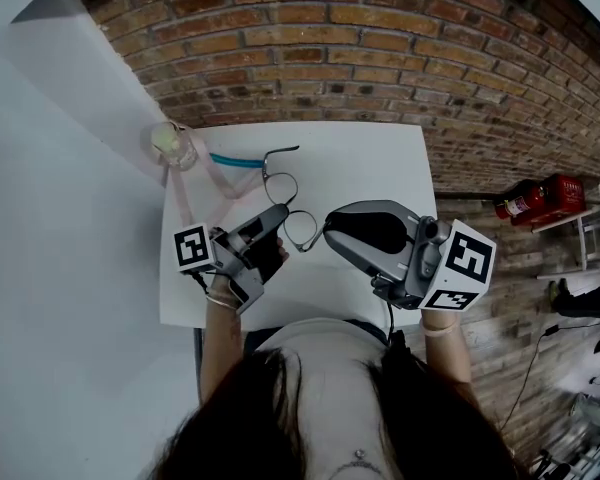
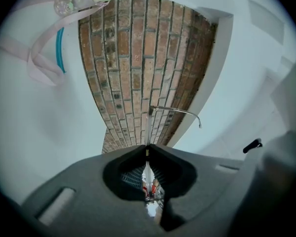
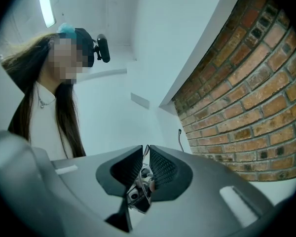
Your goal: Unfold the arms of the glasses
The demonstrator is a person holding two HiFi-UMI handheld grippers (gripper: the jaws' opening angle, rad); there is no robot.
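Thin wire-rimmed glasses [image 1: 284, 187] are held above the white table [image 1: 380, 168], between both grippers. My left gripper [image 1: 279, 214] is shut on the frame from the left. In the left gripper view [image 2: 147, 149] one arm of the glasses [image 2: 175, 111] sticks out beyond the jaws and bends down at its tip. My right gripper [image 1: 327, 231] comes in from the right at the nearer lens. Its jaws [image 3: 145, 152] stand almost together with the thin rim between the pads. An arm tip [image 3: 180, 137] shows past them.
A small clear bottle [image 1: 172, 144] with a pink strap [image 1: 195, 183] and a teal piece [image 1: 235, 160] lie at the table's far left corner. A brick wall [image 1: 380, 58] runs behind the table. A red extinguisher [image 1: 540, 200] lies on the floor to the right.
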